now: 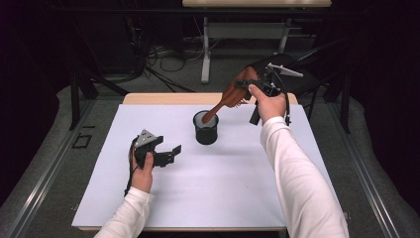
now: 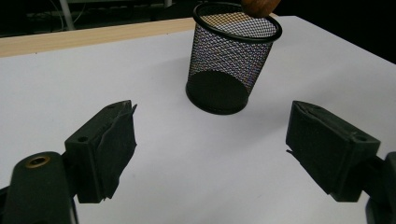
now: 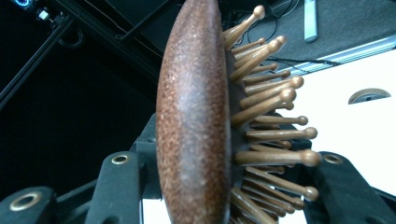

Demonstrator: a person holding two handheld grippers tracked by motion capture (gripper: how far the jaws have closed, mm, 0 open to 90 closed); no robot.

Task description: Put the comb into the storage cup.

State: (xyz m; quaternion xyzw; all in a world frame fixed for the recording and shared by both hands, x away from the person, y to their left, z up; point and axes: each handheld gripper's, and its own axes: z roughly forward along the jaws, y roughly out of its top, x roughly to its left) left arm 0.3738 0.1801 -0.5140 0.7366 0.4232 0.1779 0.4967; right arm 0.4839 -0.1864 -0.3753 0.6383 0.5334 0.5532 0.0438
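A: Where's the brush [image 1: 233, 94] right now?

B: Up in the air at about two o'clock from the cup [image 1: 205, 128], tilted, with its handle end dipping into the cup's mouth. The right gripper [image 1: 253, 88] is clamped on the head, jaws pressing the wooden back on one side and the pin side on the other. You can see that close up in the right gripper view, where the brown back [image 3: 194, 116] runs upright between the jaws and the wooden pins [image 3: 268, 119] fan out toward three o'clock.

A: Why hold it by the head and not the handle?

B: My guess is that it leaves the handle free to go in first. The cup is narrow, so the slim end fits and the wide head can stay above the rim.

A: And the slant?

B: The hand [image 1: 270, 106] comes in from the five o'clock side of the cup, so the brush leans that way. It would probably need to stand straighter before it's let go, or its weight could tip the light mesh cup.

A: What about the left gripper [image 1: 166, 154]?

B: It rests low over the mat [image 1: 163, 198] at eight o'clock from the cup, well apart from it, jaws spread wide with nothing between them. In its own view the cup [image 2: 231, 58] stands straight ahead, at twelve o'clock. It looks like it's waiting, maybe ready to steady the cup.
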